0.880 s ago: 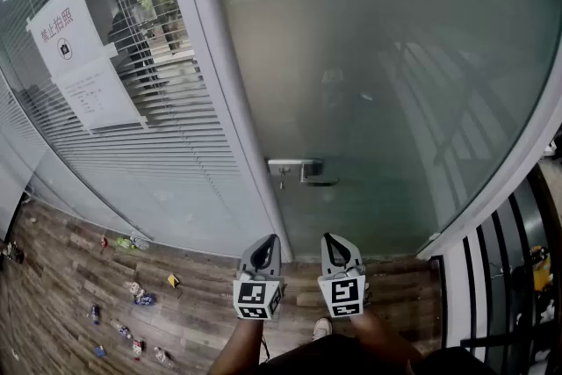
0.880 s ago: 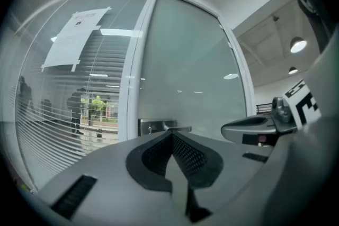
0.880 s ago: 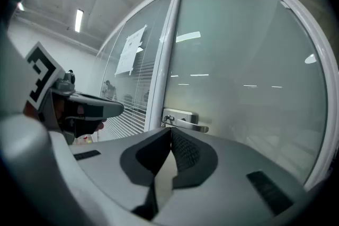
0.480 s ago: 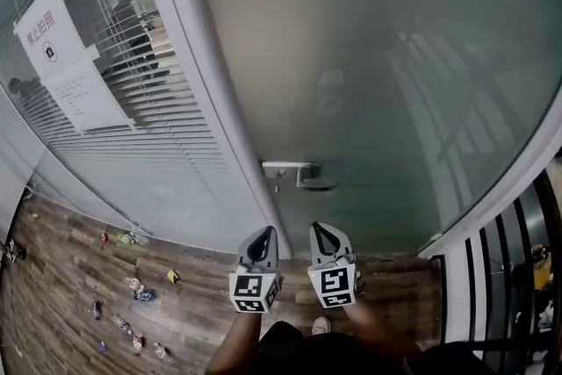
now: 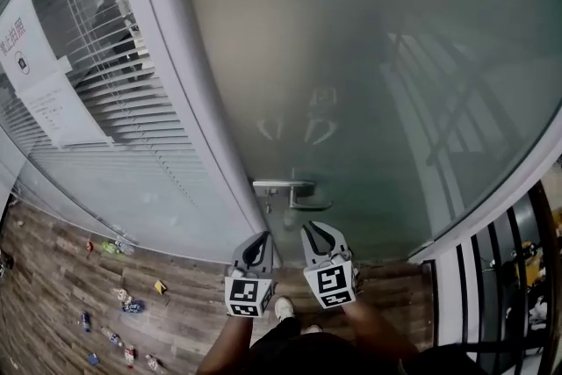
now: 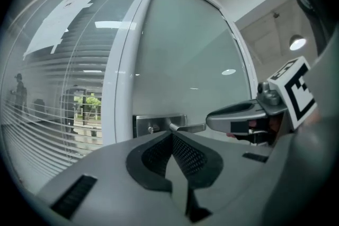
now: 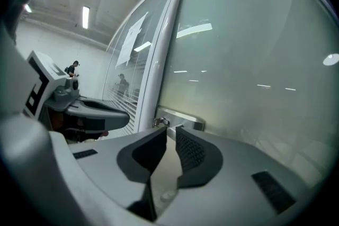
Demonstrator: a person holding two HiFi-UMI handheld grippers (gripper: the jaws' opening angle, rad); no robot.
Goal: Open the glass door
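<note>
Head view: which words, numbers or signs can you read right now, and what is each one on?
"…拍照", in red, its start cut off at the picture's edge: upper paper notice on the glass partition.
Lower sheet: small print, too blurred to read.
Left marker cube and right marker cube: black-and-white square patterns, no words.
Door handle: no print visible.

Notice (image 5: 39, 101) runs off the left edge, its print too small to read. Scraps (image 5: 125, 304) on the floor (image 5: 44, 277) are too tiny to name.
</note>
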